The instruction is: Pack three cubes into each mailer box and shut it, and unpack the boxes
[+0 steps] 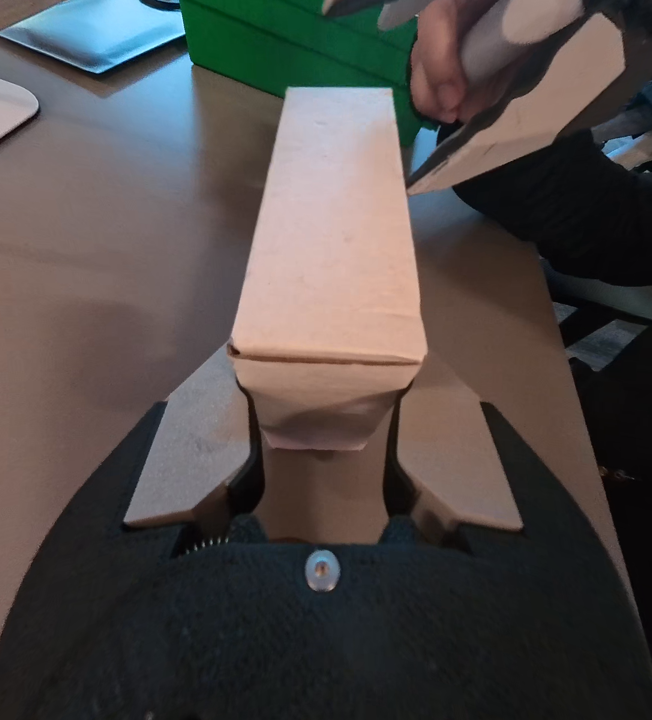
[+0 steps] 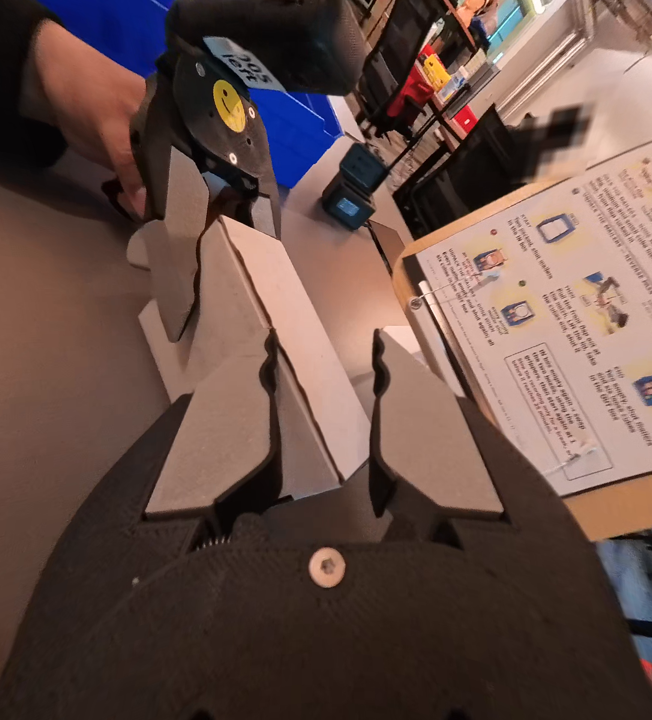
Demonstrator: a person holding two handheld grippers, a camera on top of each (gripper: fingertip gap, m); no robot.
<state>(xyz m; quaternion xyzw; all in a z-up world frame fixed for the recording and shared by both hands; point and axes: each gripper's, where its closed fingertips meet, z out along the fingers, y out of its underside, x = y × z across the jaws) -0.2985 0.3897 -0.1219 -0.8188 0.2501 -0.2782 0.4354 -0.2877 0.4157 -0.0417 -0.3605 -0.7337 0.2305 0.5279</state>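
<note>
Jaws of left gripper (image 1: 322, 419) clamp one mailer box (image 1: 330, 233); right gripper (image 2: 322, 374) gapes.

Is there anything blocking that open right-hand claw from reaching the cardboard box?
Nothing visible does. The right claw stands open right at the mailer box, one finger already against its side. The left claw grips the box's other end, clear of that path.

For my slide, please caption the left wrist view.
Left tool clamps the shut brown cardboard mailer box on the table.
</note>
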